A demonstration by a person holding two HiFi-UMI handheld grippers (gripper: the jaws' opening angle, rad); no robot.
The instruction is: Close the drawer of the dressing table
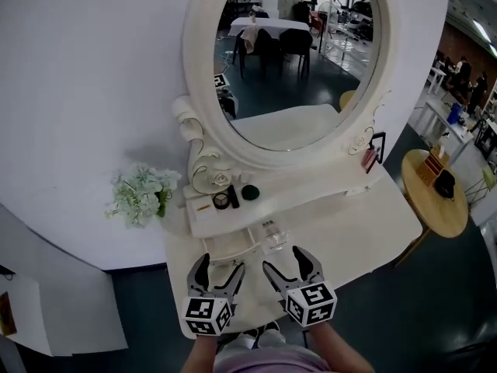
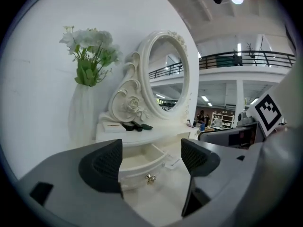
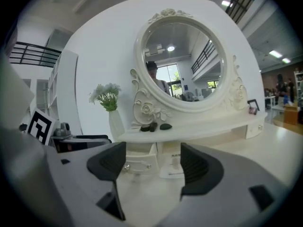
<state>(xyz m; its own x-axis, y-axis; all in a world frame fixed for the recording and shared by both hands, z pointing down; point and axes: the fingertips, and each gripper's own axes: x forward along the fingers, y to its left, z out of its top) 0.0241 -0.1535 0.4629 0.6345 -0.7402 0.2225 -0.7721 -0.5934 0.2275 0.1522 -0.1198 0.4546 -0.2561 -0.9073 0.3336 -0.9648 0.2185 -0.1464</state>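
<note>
drawer (image 1: 229, 247) of the dressing table (image 1: 373, 224): stood pulled out below the left end of the shelf (image 1: 311, 189), gold knob (image 2: 150, 178) forward; held the left gripper (image 1: 221, 266) near its front, jaws wide apart on nothing, and the right gripper (image 1: 283, 260) just beside, likewise spread wide and empty.

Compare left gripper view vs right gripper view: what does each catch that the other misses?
Left only: the open drawer's hollow interior, seen from above. Right only: a person's reflection in the mirror. Both: the mirror, flowers, the drawer pulled out, and the view's own gripper, left gripper and right gripper, jaws apart, empty.
</note>
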